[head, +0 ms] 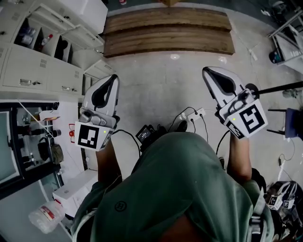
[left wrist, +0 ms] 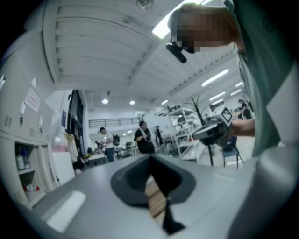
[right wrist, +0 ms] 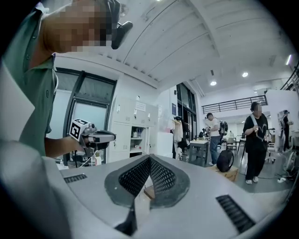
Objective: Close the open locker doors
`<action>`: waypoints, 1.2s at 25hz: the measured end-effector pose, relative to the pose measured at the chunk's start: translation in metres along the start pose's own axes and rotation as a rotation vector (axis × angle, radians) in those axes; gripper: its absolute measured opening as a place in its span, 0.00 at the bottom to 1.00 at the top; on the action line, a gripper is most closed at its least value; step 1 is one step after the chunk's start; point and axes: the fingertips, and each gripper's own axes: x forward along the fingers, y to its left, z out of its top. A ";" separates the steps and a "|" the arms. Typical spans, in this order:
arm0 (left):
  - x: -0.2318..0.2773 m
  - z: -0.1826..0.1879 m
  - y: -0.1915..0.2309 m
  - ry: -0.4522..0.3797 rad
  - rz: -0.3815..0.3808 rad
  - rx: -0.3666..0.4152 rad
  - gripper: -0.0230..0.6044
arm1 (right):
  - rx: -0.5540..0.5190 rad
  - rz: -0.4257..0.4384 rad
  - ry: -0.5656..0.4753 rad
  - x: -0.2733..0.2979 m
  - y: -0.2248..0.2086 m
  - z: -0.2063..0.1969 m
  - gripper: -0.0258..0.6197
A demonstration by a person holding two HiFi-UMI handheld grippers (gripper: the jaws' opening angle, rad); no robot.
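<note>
Head view: you've got two grippers up and level, left gripper (head: 112,79) and right gripper (head: 207,72), both clenched on nothing. The lockers (head: 33,64) stand off to your left, well apart, with at least two open doors (head: 100,69).

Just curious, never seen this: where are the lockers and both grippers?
lockers (head: 28,66), head view, shut door next to the open compartments
left gripper (head: 112,78), head view, tip of its shut jaws
right gripper (head: 207,71), head view, tip of its shut jaws

Plenty of room over the bare floor (head: 161,80) ahead. Blocked left by open locker doors (head: 80,12), low down by cables (head: 182,116).
</note>
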 end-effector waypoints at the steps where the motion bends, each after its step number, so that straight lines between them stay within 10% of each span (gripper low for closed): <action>1: 0.004 0.001 -0.003 0.001 0.001 0.004 0.04 | -0.001 0.003 -0.001 -0.004 -0.001 0.001 0.05; 17: 0.048 0.008 -0.005 0.019 0.041 0.029 0.04 | 0.036 0.105 -0.031 0.006 -0.033 0.001 0.05; 30: 0.083 -0.028 0.075 0.033 0.076 0.020 0.04 | 0.043 0.126 -0.034 0.100 -0.075 -0.003 0.05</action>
